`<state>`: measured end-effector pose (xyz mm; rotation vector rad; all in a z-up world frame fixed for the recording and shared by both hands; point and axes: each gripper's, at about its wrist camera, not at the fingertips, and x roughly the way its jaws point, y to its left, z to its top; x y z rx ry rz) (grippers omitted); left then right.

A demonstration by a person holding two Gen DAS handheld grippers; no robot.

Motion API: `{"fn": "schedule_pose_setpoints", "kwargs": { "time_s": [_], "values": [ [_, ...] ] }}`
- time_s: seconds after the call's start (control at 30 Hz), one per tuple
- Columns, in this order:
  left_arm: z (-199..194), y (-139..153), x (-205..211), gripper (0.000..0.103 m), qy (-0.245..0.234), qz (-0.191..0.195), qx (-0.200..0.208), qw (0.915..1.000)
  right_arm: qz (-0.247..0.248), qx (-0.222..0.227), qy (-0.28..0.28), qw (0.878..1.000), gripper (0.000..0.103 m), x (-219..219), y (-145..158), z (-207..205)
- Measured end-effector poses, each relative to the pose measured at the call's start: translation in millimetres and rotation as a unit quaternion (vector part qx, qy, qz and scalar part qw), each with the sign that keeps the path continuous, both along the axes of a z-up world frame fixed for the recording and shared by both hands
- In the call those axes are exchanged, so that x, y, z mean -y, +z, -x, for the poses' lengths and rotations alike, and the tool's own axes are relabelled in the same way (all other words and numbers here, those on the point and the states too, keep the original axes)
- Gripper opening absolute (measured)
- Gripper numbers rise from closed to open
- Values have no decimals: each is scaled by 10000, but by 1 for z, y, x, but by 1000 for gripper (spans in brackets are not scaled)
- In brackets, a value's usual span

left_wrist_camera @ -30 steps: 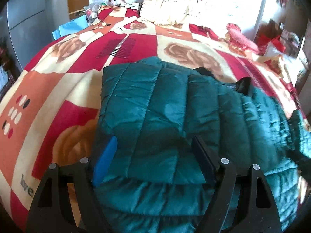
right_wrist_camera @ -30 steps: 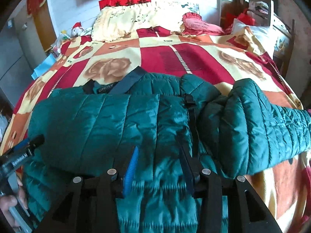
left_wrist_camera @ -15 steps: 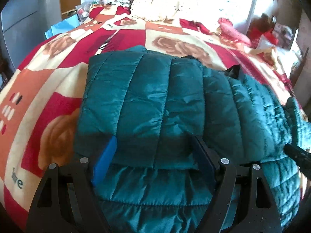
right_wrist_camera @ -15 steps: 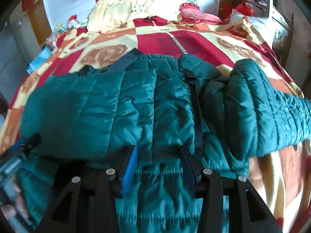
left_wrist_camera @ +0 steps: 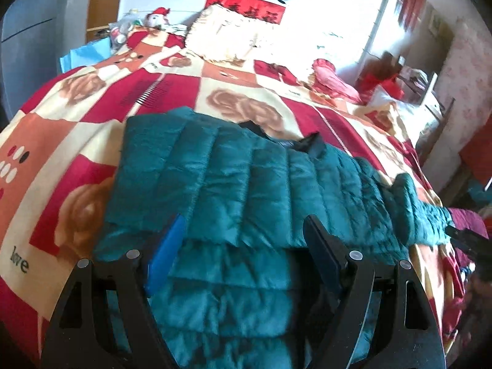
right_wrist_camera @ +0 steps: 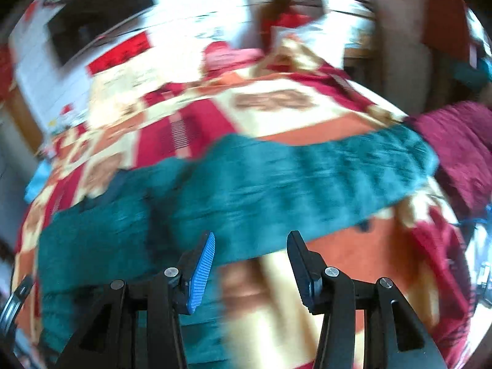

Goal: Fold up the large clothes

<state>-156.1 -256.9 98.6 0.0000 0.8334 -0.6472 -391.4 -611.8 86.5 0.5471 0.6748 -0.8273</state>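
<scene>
Beyond my left gripper (left_wrist_camera: 243, 232), which tilts down toward the bed, the teal quilted jacket (left_wrist_camera: 246, 184) lies spread on the red, cream and orange patterned blanket (left_wrist_camera: 61, 160). Its near folded edge runs across just ahead of my fingertips and passes under them. My left jaws stand wide apart, the blue pad to the left and the dark pad to the right; the jacket lies between and below them, but neither pad presses on it, so nothing is gripped. Left of this gripper is bare blanket with a rose print and the word "love". Straight ahead, past the jacket's dark collar (left_wrist_camera: 307, 144), a cream pillow (left_wrist_camera: 233, 40) sits at the head of the bed. To the right, the jacket's sleeve (left_wrist_camera: 421, 209) trails toward the bed's edge, and the tip of my other gripper shows dark at the frame's right margin.

My right gripper (right_wrist_camera: 250, 238) also points downward, and its view is smeared with motion and rolled askew. Its jaws are opening, moderately apart, and only blanket (right_wrist_camera: 267, 292) shows in the gap; nothing is held. The jacket (right_wrist_camera: 215, 190) stretches as a band ahead of the fingertips, from the lower left up to the right, the left fingertip just at its near edge. Farther right lies a dark maroon cloth (right_wrist_camera: 461, 153).
</scene>
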Motion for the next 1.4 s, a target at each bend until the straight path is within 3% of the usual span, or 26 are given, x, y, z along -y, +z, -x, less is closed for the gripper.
{"fn": "schedule_pose_setpoints", "kwargs": {
  "time_s": [0.17, 0.4, 0.63, 0.93, 1.03, 1.1, 1.17, 1.4],
  "values": [
    [11, -7, 6, 80, -134, -75, -120, 9998, -311, -9, -796, 9963, 47, 61, -19, 44],
    [15, -12, 6, 80, -127, -75, -205, 9997, -803, 536, -1496, 9840, 47, 125, -36, 96],
    [15, -15, 6, 80, -148, -208, -191, 9995, -1325, 1316, -1719, 9673, 47, 161, -55, 117],
    [11, -28, 9, 80, -95, -385, -341, 9986, -1379, 1780, -1740, 9586, 47, 192, -72, 106],
    [11, -31, 10, 80, -99, -420, -377, 9984, -1374, 1859, -1805, 9560, 34, 198, -75, 106],
    [12, -31, 9, 80, -85, -391, -396, 9984, -1354, 1920, -1820, 9548, 17, 197, -74, 109],
    [12, -30, 9, 80, -88, -362, -393, 9985, -1256, 2012, -1769, 9552, 11, 194, -69, 112],
    [16, -19, 2, 80, -81, -265, -246, 9993, -879, 2485, -1045, 9590, 8, 158, -23, 111]
  ]
}}
